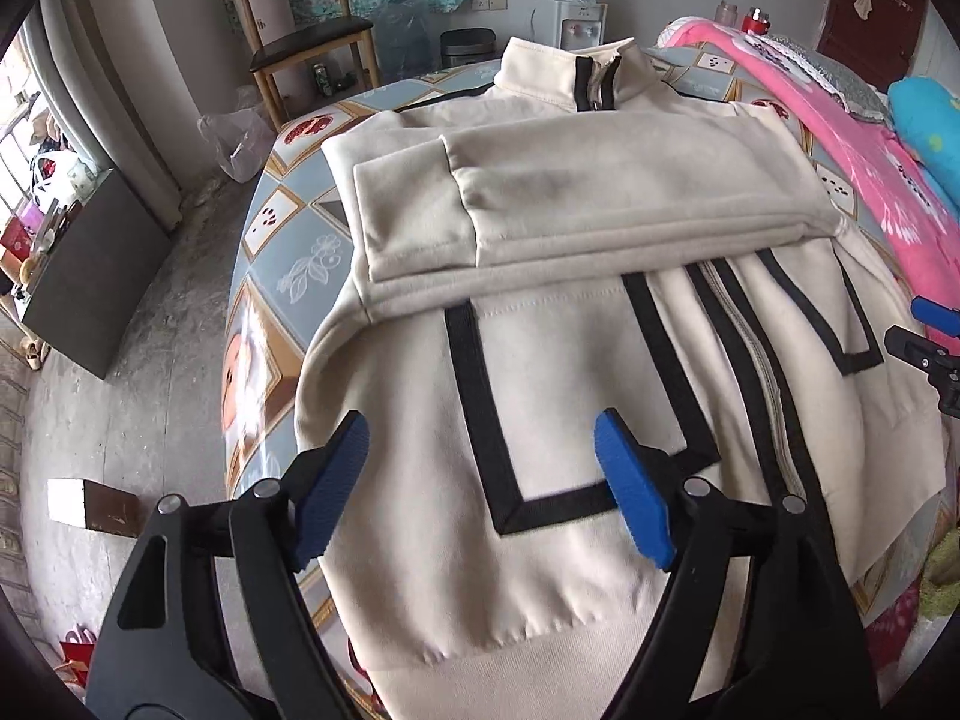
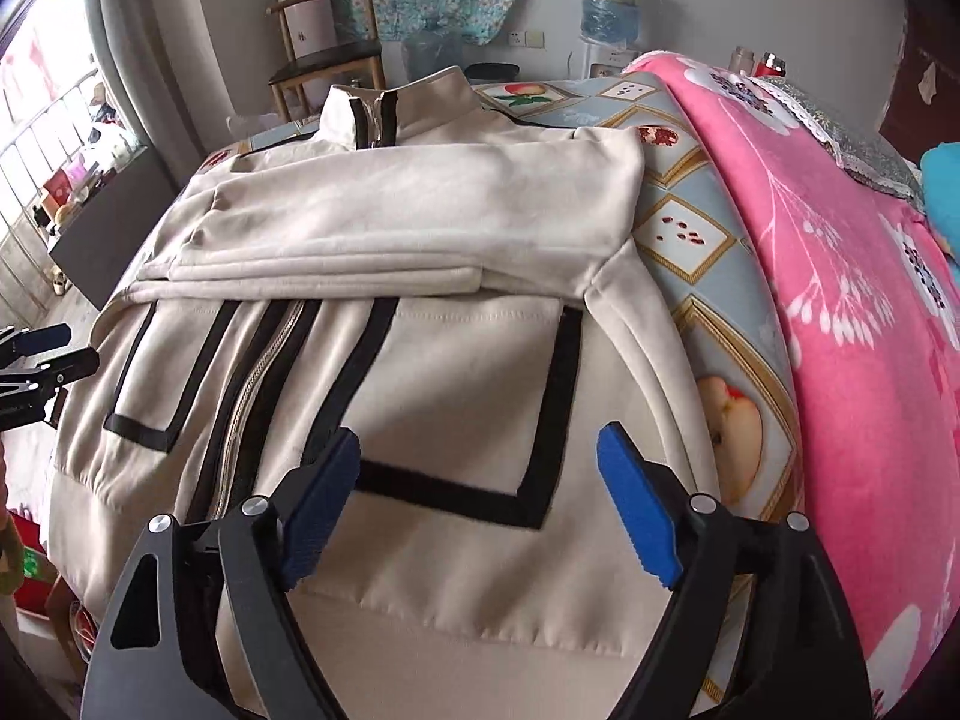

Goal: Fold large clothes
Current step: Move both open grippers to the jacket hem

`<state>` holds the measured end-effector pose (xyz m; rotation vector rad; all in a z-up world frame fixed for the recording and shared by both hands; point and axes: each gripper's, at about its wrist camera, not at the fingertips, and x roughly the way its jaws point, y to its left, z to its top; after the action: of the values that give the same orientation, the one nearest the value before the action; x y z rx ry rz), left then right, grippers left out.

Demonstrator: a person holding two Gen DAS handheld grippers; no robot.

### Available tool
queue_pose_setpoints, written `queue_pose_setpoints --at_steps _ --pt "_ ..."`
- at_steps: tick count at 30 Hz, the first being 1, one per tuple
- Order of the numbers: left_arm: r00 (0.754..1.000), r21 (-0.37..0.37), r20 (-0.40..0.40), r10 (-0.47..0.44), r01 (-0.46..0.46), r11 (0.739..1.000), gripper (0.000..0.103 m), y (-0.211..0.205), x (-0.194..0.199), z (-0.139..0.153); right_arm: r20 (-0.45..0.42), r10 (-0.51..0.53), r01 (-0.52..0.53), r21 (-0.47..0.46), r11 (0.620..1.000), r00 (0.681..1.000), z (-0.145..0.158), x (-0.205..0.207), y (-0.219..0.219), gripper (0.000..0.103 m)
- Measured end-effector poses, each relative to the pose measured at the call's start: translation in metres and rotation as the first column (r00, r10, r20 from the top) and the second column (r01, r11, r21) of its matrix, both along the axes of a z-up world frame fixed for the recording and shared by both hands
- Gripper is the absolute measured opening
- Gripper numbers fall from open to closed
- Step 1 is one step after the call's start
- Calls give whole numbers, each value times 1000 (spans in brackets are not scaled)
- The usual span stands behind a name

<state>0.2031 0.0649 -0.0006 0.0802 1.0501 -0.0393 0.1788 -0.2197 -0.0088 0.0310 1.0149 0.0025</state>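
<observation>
Here both the left gripper point(image 1: 480, 474) and right gripper point(image 2: 477, 489) gape wide, empty, above the jacket point(image 1: 570, 210).

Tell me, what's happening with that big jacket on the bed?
Someone is folding a large cream zip-up jacket with black trim on a bed with a blue patterned sheet. Both sleeves are already folded across the chest. The left tongs and the right tongs are open and hold nothing, hanging above the jacket's lower part near the hem. The bottom half isn't folded up yet. A pink flowered blanket lies beside it.
</observation>
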Motion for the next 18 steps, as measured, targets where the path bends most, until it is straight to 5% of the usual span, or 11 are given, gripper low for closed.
queue_pose_setpoints --at_steps 9,18 --pt "998 15 -18 64 -64 998 78 -4 -75 -10 -31 7 -6 16 1000 999 -10 -49 13 83" --pt "988 33 -27 151 -150 988 78 -1 -98 -38 -69 -6 2 -59 998 998 -42 -67 17 87"
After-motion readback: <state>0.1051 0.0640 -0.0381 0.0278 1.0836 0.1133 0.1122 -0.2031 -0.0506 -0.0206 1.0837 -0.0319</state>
